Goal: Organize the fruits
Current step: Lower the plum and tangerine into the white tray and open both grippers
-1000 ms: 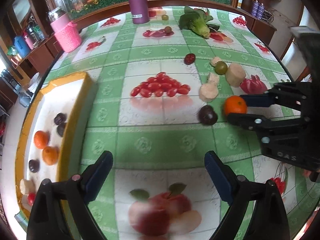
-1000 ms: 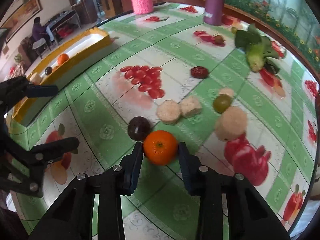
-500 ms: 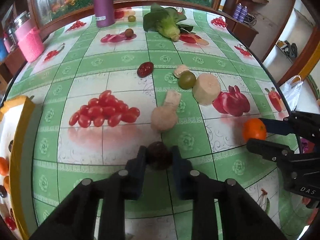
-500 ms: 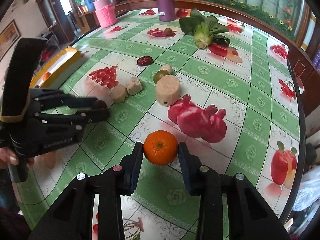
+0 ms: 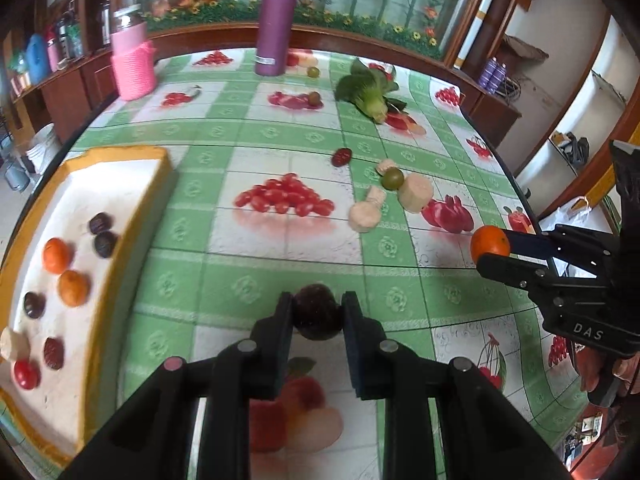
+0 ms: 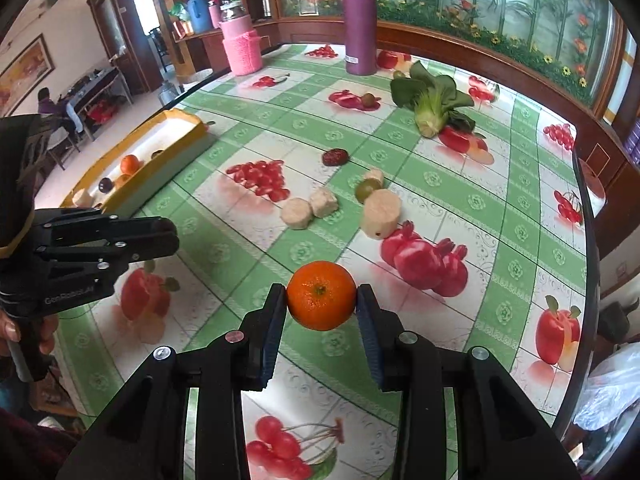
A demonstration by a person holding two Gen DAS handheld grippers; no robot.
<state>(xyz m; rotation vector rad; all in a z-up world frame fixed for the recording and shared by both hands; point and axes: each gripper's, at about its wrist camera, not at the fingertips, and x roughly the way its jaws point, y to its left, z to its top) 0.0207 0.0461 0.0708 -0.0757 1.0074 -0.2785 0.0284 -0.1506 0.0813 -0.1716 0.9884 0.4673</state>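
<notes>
The left hand-held gripper (image 5: pixel 317 312) is clamped on a dark plum (image 5: pixel 318 311), both pads pressing its sides. A second ago those jaws stood wide apart over bare counter and the plum lay ahead beside the orange; they closed on it and now carry it clear of the cloth. The right hand-held gripper (image 6: pixel 321 302) is clamped on an orange (image 6: pixel 321 295), as it was a second ago, but the fruit has come up off the counter (image 6: pixel 472 200) and hangs above it.

Seen from the left hand-held gripper, the yellow-rimmed tray (image 5: pixel 132 208) lies to the left and nearer than half a second ago, when only its edge showed. In it sit two oranges, several dark plums, a red fruit and a pale chunk. Ahead of the left hand-held gripper, well apart from it, stay the pale root pieces (image 5: pixel 364 216), a green fruit (image 5: pixel 392 178) touching the largest piece, and a red date (image 5: pixel 341 156). Farther ahead lie the leafy greens (image 5: pixel 370 94), with the purple flask (image 5: pixel 276 24) and the pink knitted holder (image 5: pixel 133 65) at the far edge.
</notes>
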